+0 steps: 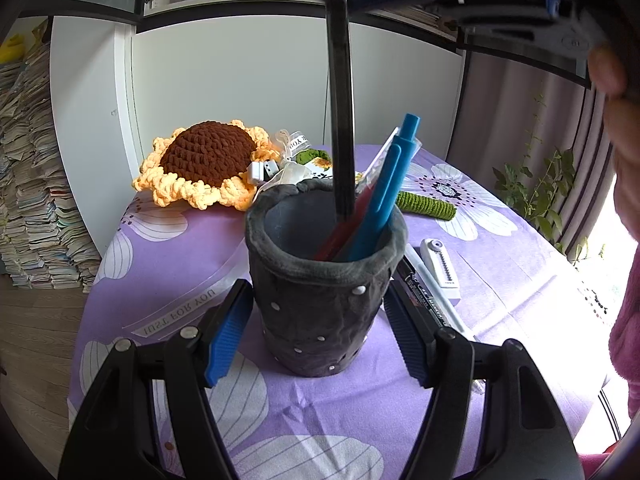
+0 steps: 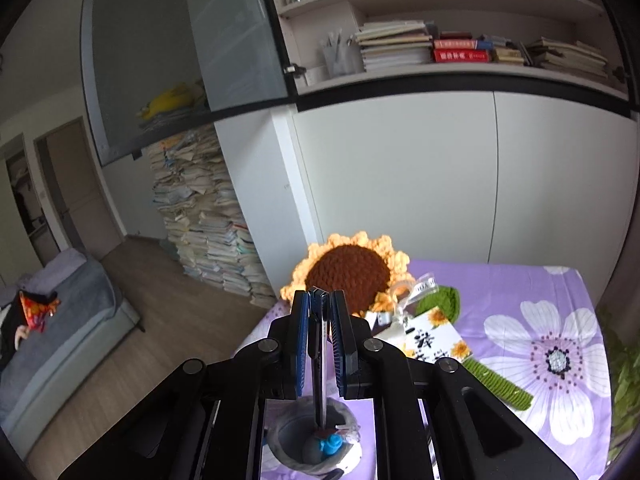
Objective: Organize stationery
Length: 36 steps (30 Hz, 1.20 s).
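Purple floral tablecloth [image 1: 168,264], grey pen holder [image 1: 320,300] standing upright on it.
Left gripper [image 1: 316,316] clamps holder's sides; right gripper [image 2: 320,344] pinches black pen [image 1: 340,120] upright, tip inside holder beside blue pens [image 1: 384,192]; white correction tape [image 1: 438,266] lies just right.

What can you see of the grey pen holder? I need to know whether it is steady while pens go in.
The grey pen holder is a soft, plush-looking cup with a rolled rim and small white studs. It stands upright on the purple flowered tablecloth, clasped at both sides by the left gripper. Blue and red pens lean inside; a dark pen hangs into its mouth.
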### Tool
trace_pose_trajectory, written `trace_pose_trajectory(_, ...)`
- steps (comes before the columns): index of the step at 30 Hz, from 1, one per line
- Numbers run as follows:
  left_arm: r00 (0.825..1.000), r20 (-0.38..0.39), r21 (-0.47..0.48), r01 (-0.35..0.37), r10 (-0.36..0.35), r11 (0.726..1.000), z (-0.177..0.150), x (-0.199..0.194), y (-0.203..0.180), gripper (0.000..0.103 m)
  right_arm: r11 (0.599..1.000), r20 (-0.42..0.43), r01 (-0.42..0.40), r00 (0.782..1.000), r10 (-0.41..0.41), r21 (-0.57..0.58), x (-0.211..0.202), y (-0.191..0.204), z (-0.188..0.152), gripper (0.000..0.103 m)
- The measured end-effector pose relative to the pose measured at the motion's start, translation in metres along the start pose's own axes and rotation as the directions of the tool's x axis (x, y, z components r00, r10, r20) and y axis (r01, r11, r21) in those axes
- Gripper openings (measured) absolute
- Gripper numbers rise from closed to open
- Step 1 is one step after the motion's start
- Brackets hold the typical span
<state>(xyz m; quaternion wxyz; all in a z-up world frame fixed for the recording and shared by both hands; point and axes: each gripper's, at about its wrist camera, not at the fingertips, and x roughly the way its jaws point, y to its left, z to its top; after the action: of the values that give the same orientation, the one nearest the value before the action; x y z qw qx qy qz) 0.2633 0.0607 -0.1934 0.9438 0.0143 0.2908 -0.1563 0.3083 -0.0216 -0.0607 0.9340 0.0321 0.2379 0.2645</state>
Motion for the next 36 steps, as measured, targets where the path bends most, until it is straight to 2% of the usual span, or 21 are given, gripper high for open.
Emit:
trace_pose_trajectory(7,1.0,-0.002,0.0,0.001,-0.001,1.0,0.0,0.001,0.0,0.067,1.0,-0.078,0.007,0.997,-0.008,-0.013,0.007,-0.007,-0.029,0.012)
trace_pose_trajectory(16,1.0,-0.007,-0.001,0.0,0.0,1.0,0.001,0.002,0.001,0.067,0.999,-0.158,0.013,0.987,-0.022,-0.053,0.004,-0.006,-0.05,0.012)
trace_pose_trajectory(21,1.0,-0.008,0.0,0.001,-0.001,1.0,0.0,0.002,-0.002,0.067,1.0,-0.14,0.016,0.99,-0.013,0.025,-0.02,-0.025,-0.05,0.013)
trace_pose_trajectory(23,1.0,-0.008,0.001,0.001,-0.001,1.0,0.0,0.002,-0.002,0.067,0.997,-0.15,0.059,0.987,-0.051,0.047,-0.026,-0.037,-0.05,0.013)
trace_pose_trajectory(26,1.0,-0.004,0.002,0.0,0.0,1.0,0.0,0.001,-0.001,0.067,0.987,-0.24,0.135,0.964,-0.111,0.088,-0.018,-0.061,-0.057,0.013)
trace_pose_trajectory(31,1.0,-0.007,0.0,0.0,0.0,1.0,0.0,0.001,0.0,0.067,0.955,-0.442,0.172,0.896,-0.05,0.24,0.02,-0.104,-0.092,0.013)
trace_pose_trajectory(33,1.0,-0.009,-0.001,0.002,-0.002,1.0,-0.001,0.001,0.0,0.067,0.947,-0.486,0.207,0.872,-0.065,0.245,0.031,-0.112,-0.104,0.013)
trace_pose_trajectory(36,1.0,-0.01,0.0,0.002,-0.002,1.0,0.0,0.001,0.0,0.067,0.944,-0.514,0.212,0.856,-0.055,0.252,0.041,-0.116,-0.114,0.013)
